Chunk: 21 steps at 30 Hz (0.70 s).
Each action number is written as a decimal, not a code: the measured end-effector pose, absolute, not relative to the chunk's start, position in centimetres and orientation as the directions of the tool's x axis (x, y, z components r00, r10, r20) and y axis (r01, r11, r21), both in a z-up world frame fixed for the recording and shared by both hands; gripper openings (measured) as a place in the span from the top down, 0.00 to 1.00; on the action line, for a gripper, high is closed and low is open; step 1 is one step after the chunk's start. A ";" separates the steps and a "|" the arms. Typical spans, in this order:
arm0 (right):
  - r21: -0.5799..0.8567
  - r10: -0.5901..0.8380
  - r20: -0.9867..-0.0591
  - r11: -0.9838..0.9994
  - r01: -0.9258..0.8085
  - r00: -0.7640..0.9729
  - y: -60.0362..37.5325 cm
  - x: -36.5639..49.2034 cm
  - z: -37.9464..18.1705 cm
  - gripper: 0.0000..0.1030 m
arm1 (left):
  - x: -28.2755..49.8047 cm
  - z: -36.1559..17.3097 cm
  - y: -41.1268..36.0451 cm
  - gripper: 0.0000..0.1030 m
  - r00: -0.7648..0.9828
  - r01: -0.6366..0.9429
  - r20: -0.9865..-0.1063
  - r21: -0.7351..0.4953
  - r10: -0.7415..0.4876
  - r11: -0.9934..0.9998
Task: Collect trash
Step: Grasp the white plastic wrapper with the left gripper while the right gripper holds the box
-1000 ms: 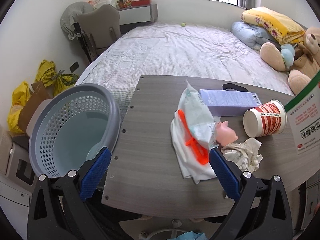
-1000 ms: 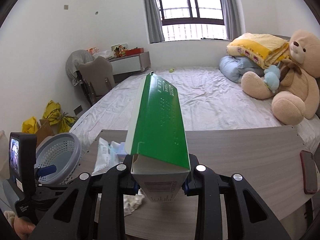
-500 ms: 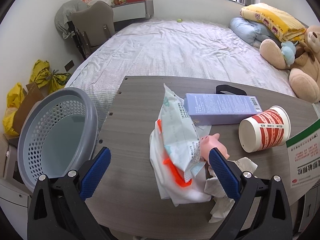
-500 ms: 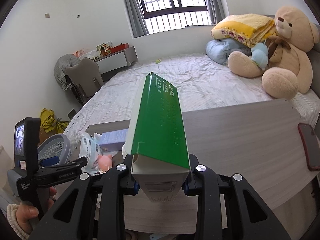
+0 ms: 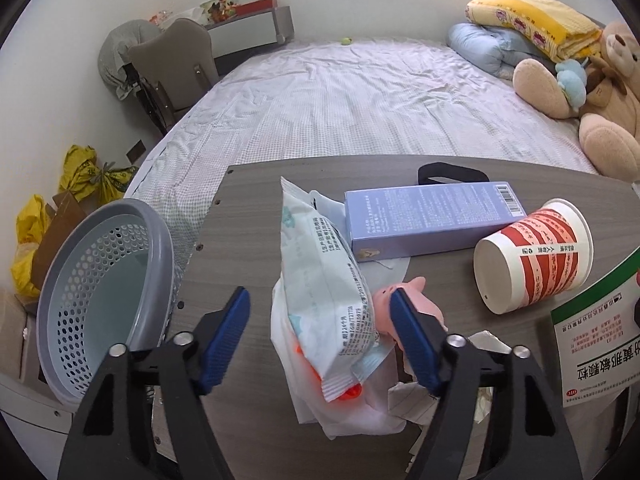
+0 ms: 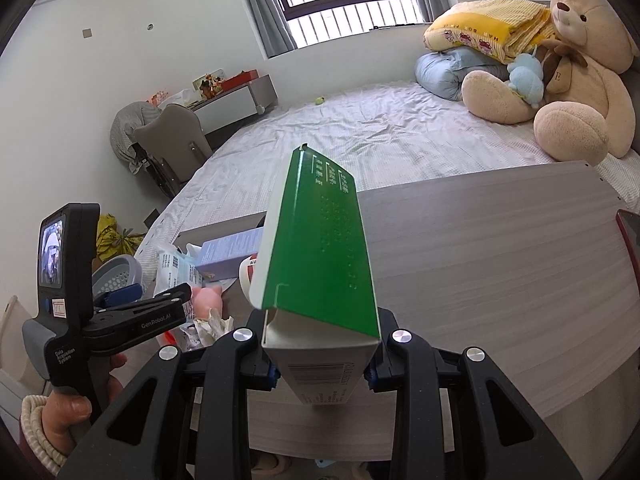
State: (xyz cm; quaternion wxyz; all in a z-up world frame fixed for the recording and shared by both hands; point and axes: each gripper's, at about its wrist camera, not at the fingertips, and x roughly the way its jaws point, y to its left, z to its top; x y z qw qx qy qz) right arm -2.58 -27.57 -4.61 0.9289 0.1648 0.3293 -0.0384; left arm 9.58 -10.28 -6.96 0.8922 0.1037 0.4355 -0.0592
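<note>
Blue pads nearer wrapper now

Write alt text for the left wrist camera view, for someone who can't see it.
The open left gripper hovers over a grey table, its blue fingers either side of a white snack packet on a plastic bag. Behind lie a pink pig toy, a lavender box and a tipped red-striped paper cup; a grey perforated basket sits left.

- Matt grey wood-grain counter.
- Perforated plastic basket, smooth.
- Glossy cardboard green box.
- Crinkled shiny plastic packet.
- Paper cup, printed.
- Rumpled cloth bed.
</note>
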 end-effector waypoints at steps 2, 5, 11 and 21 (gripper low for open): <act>0.281 0.037 -0.626 0.943 0.181 0.779 -27.6 -2.6 -4.7 0.72 | 9.5 -7.1 -10.4 0.48 0.613 0.201 -0.790 0.133 -0.019 0.970; 0.282 0.038 -0.624 0.942 0.180 0.780 -27.6 -2.7 -4.6 0.72 | 9.2 -7.0 -10.2 0.57 0.614 0.215 -0.789 0.125 -0.034 0.969; 0.282 0.036 -0.622 0.942 0.181 0.782 -27.6 -2.7 -4.4 0.72 | 8.5 -5.7 -9.5 0.58 0.634 0.223 -0.771 0.109 -0.059 0.969; 0.258 0.037 -0.587 0.955 0.143 0.809 -25.9 -3.3 -1.3 0.72 | 7.1 -1.7 -6.1 0.57 0.690 0.191 -0.720 0.083 -0.074 0.978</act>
